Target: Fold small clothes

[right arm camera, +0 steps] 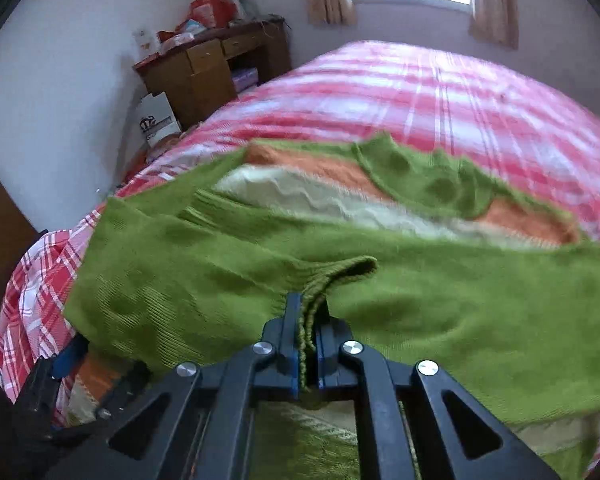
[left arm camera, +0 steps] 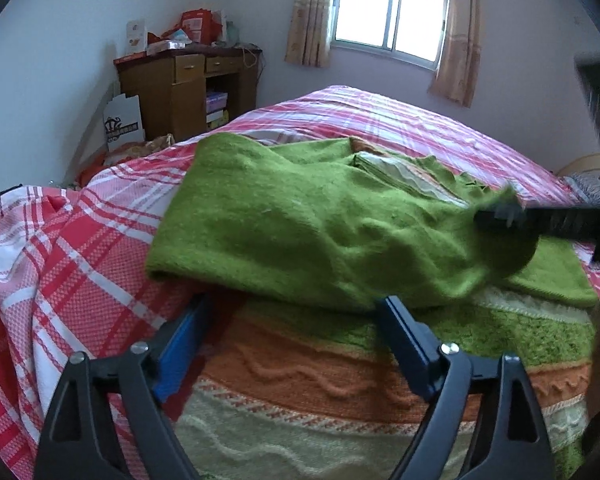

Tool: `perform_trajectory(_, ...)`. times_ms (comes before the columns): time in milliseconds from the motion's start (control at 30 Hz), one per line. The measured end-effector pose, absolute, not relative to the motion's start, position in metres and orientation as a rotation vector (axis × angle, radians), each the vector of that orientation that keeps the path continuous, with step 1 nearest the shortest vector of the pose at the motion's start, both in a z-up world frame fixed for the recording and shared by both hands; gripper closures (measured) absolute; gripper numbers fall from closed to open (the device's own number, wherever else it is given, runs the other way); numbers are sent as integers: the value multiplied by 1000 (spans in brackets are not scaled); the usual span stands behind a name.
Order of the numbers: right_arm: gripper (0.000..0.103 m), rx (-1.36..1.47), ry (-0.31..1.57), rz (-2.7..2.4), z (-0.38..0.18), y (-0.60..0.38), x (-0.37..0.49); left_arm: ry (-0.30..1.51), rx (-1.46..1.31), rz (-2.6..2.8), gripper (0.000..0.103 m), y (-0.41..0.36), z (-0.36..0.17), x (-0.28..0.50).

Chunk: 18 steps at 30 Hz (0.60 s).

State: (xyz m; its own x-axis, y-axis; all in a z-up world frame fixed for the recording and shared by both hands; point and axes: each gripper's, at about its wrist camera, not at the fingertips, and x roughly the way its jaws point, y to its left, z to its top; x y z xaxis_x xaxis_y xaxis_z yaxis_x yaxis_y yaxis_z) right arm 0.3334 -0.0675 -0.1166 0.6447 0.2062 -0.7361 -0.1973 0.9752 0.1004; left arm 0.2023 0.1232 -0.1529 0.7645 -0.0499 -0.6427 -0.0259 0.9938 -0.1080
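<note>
The right gripper (right arm camera: 308, 320) pinches the green sweater's (right arm camera: 220, 280) cuff, the left gripper (left arm camera: 296, 312) gapes, and the box (left arm camera: 123, 122) print is seemingly unreadable.

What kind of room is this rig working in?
Most likely a home bedroom. A bed with a red plaid cover fills the view, a curtained window sits behind it, and a cluttered wooden desk stands in the corner.
</note>
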Motion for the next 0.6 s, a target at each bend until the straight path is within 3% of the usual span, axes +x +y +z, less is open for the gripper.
perform_trajectory(367,98,-19,485,193,38,-87,322,698,-119,-9,14,123,-153,200)
perform_trajectory(500,98,-20,444,101,48,-135,303,700,-114,-4,14,121,-153,201)
perform_trajectory(600,98,-12,484,-1,26,-182,298,701,-110,1,14,120,-153,202)
